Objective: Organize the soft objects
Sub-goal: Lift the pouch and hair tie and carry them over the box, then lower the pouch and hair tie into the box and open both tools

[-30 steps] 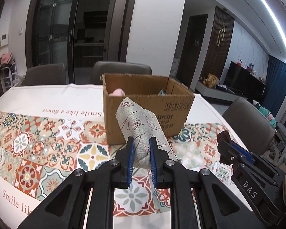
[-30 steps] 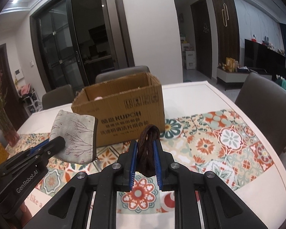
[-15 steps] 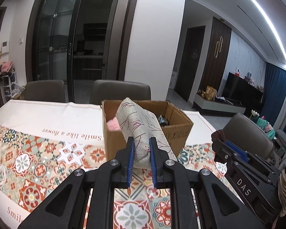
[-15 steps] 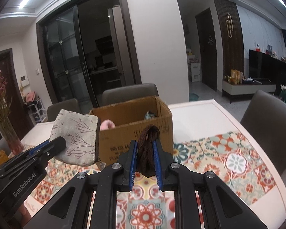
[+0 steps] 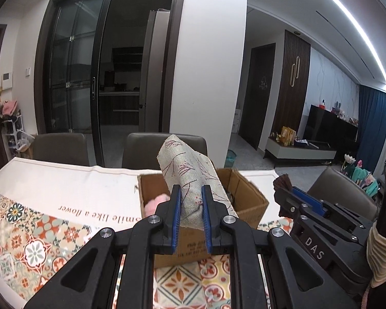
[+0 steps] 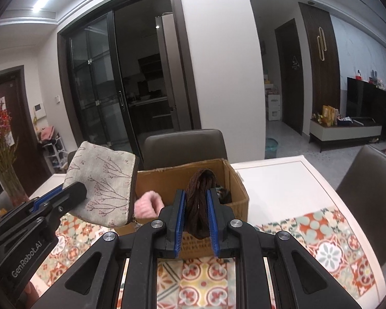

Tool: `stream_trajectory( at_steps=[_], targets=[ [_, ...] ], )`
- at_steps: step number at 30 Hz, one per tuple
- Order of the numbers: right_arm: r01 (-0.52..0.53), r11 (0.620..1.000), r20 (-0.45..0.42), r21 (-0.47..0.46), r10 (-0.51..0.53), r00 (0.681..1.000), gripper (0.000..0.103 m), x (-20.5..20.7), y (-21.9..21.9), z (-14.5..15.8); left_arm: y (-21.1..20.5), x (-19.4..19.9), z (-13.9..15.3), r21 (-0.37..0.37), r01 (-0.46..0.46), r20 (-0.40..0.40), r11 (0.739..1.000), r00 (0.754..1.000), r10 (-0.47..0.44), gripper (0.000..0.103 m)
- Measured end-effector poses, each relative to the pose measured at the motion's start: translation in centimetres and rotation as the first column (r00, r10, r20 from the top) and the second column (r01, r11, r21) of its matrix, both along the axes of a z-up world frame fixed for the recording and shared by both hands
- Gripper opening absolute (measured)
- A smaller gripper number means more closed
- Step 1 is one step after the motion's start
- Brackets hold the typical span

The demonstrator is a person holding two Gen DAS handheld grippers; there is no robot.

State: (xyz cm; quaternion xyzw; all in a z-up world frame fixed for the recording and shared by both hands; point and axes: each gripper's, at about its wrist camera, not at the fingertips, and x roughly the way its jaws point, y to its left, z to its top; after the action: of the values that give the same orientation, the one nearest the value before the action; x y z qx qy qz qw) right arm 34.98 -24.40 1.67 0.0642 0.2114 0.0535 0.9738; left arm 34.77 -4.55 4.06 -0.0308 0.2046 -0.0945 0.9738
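My left gripper (image 5: 190, 193) is shut on a grey fabric pouch (image 5: 190, 177) with a twig print, held up in front of the open cardboard box (image 5: 247, 200). The pouch also shows in the right wrist view (image 6: 103, 185), left of the box (image 6: 236, 193). My right gripper (image 6: 196, 195) is shut on a dark brown braided cord (image 6: 199, 200), held just before the box's near wall. A pink fluffy item (image 6: 149, 204) and a dark item lie inside the box.
The table wears a tiled-pattern cloth (image 5: 38, 239) with a white far half. Grey chairs (image 5: 164, 144) stand behind the table and one at the right (image 6: 368, 180). A vase of dried flowers (image 6: 2, 154) stands at the far left.
Both grippers have risen and moved forward toward the box with their loads. The box now sits lower and closer in both views, and its inside shows.
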Motion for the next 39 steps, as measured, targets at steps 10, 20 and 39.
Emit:
stream_trajectory(
  at_steps=[10, 20, 39],
  targets=[
    [-0.015, 0.999, -0.003, -0.029, 0.015, 1.000, 0.019, 4.6, -0.1, 1.4, -1.0, 4.2, 1.4, 0.013, -0.019, 0.019, 1.000, 1.000, 0.018, 0.016],
    [-0.066, 0.996, -0.088, -0.053, 0.061, 0.994, 0.019, 9.7, 0.1, 0.7, -2.0, 7.9, 0.6, 0.052, -0.019, -0.008, 0.998, 1.000, 0.019, 0.016],
    [-0.127, 0.992, -0.334, 0.024, 0.127, 0.934, 0.023, 16.9, -0.1, -4.5, -2.5, 13.9, -4.7, 0.074, -0.018, -0.226, 0.997, 0.973, 0.034, 0.024]
  ],
)
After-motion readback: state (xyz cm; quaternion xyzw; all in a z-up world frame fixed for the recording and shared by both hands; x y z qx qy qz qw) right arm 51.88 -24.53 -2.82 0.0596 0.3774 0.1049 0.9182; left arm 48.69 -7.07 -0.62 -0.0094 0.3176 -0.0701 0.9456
